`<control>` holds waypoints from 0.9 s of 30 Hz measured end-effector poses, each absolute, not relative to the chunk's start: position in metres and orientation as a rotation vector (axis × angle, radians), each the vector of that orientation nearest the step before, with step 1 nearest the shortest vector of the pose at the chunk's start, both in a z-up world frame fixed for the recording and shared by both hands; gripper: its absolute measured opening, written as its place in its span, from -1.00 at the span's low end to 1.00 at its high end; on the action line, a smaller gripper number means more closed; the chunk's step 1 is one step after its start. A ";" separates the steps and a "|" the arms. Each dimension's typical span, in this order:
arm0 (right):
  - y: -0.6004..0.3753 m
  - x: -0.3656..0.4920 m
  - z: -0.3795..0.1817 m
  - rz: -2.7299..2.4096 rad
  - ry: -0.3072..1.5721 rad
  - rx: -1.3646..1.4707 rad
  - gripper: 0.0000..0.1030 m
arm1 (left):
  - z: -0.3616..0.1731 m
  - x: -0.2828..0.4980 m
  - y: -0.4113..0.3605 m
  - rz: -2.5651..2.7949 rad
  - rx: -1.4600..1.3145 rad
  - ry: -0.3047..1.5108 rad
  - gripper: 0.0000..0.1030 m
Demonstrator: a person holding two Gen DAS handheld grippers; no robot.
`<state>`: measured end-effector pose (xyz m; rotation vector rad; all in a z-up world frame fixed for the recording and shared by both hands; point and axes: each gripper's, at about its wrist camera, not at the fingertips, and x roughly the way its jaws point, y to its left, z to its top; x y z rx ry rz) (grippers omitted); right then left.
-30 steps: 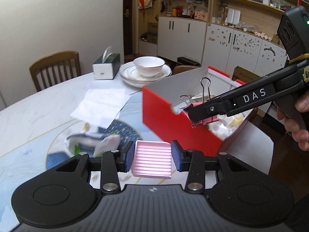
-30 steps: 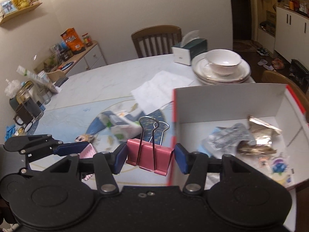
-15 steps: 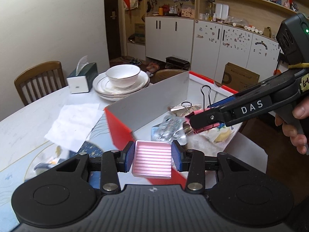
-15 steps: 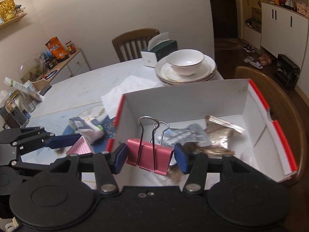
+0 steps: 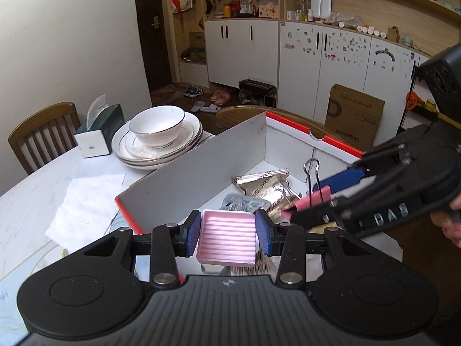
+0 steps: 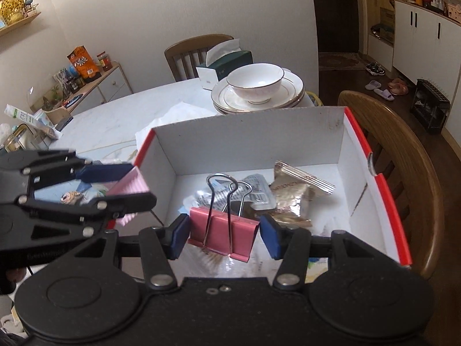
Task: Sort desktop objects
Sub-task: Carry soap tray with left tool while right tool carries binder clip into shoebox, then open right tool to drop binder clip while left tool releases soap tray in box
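Marble-patterned table (image 6: 121,115) with red-rimmed box (image 6: 250,132), stacked plates (image 6: 291,92), tissue box (image 6: 227,63), white paper (image 5: 86,201)

Soft, even indoor light, sharp focus, strong fisheye bending at edges

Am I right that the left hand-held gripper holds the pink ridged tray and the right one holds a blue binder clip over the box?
Not quite: the binder clip is pink, as the right wrist view shows. The rest holds: left hand-held gripper grips the pink ridged tray; right hand-held gripper is over the box.

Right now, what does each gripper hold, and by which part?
Left gripper clamps the pink ribbed tray across its two side edges. Right gripper pinches the pink binder clip by its body's ends.
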<state>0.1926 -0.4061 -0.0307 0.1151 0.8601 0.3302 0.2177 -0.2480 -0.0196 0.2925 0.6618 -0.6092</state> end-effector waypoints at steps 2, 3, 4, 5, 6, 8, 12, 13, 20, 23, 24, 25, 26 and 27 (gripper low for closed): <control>-0.409 0.195 -0.034 0.342 0.870 0.106 0.02 | -0.021 0.226 -0.255 -0.606 0.300 0.669 -0.24; -0.410 0.195 -0.035 0.348 0.873 0.098 0.02 | -0.021 0.231 -0.258 -0.602 0.303 0.674 -0.24; -0.410 0.196 -0.037 0.354 0.877 0.087 0.02 | -0.022 0.237 -0.261 -0.599 0.304 0.680 -0.24; -0.410 0.197 -0.038 0.358 0.879 0.079 0.02 | -0.023 0.242 -0.265 -0.595 0.306 0.686 -0.24; -0.411 0.197 -0.040 0.361 0.882 0.075 0.02 | -0.024 0.246 -0.268 -0.591 0.309 0.692 -0.24; -0.413 0.199 -0.042 0.370 0.887 0.069 0.02 | -0.028 0.256 -0.273 -0.585 0.314 0.707 -0.24; -0.414 0.203 -0.047 0.381 0.898 0.058 0.02 | -0.041 0.275 -0.282 -0.568 0.319 0.756 -0.23; -0.414 0.203 -0.048 0.384 0.901 0.053 0.02 | -0.044 0.279 -0.284 -0.565 0.326 0.762 -0.23; -0.414 0.209 -0.059 0.396 0.912 0.010 0.02 | -0.063 0.301 -0.296 -0.539 0.357 0.827 -0.23; -0.412 0.212 -0.063 0.410 0.918 -0.010 0.02 | -0.070 0.306 -0.300 -0.530 0.372 0.855 -0.23; -0.411 0.213 -0.065 0.414 0.924 -0.016 0.02 | -0.073 0.308 -0.301 -0.530 0.372 0.865 -0.23; -0.410 0.214 -0.067 0.419 0.932 -0.019 0.02 | -0.075 0.309 -0.302 -0.528 0.372 0.875 -0.23; -0.409 0.215 -0.069 0.422 0.940 -0.021 0.02 | -0.077 0.310 -0.303 -0.526 0.374 0.884 -0.23; -0.408 0.215 -0.070 0.427 0.946 -0.024 0.02 | -0.078 0.312 -0.304 -0.528 0.373 0.888 -0.23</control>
